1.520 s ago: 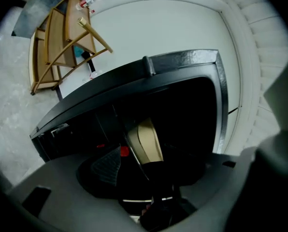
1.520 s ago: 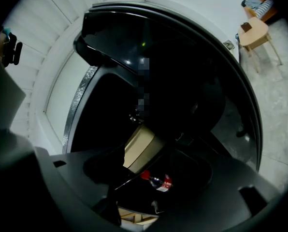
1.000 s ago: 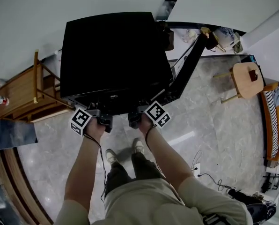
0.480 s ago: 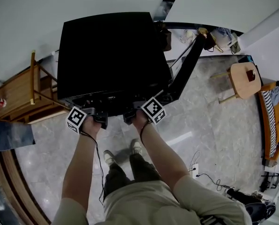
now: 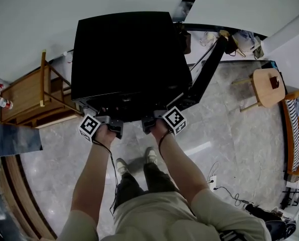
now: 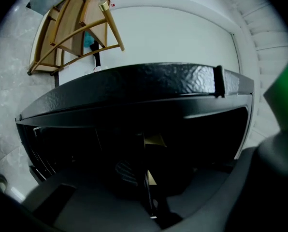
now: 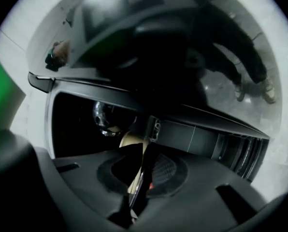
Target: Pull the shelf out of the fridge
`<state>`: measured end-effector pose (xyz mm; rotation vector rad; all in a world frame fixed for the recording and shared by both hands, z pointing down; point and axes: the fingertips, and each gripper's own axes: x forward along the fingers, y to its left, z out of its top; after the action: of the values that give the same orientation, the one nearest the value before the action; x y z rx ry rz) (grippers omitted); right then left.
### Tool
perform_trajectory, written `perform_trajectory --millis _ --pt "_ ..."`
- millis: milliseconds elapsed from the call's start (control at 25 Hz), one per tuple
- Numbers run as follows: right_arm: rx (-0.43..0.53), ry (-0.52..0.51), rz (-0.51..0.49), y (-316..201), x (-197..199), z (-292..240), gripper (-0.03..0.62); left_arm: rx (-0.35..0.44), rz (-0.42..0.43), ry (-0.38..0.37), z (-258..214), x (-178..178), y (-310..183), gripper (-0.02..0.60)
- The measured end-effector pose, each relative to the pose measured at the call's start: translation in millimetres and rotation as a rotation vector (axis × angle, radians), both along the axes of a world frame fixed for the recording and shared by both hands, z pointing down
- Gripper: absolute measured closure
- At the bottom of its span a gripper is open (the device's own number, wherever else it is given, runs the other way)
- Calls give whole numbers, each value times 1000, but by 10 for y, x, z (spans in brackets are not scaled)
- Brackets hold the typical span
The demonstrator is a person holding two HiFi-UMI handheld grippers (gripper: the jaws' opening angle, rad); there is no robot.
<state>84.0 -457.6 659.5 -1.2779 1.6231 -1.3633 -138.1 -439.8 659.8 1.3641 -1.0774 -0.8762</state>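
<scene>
The fridge [image 5: 124, 59] is set at 12 o'clock, its door [image 5: 205, 67] swung out toward 2 o'clock. A rack [image 5: 26, 97] is placed at 9 o'clock, a stool [image 5: 266, 84] at 3 o'clock.

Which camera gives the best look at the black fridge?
The head view: it takes in the whole fridge from above, with its door open. The left gripper view shows only its top edge and dark inside; the right gripper view, a close dark slice.

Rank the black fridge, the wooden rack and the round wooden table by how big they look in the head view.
1. black fridge: by far the largest.
2. wooden rack: clearly smaller.
3. round wooden table: smallest, though it sits low at the edge of the view, which may shrink it.
</scene>
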Motion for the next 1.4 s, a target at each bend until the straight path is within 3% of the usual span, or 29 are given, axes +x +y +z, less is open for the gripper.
perform_trajectory --millis 640,1400 --pt "36 -87 -13 701 -8 -141 583 45 36 42 -86 -15 676 565" --pt "13 -101 -86 1734 132 -675 582 90 102 113 -747 190 1802 563"
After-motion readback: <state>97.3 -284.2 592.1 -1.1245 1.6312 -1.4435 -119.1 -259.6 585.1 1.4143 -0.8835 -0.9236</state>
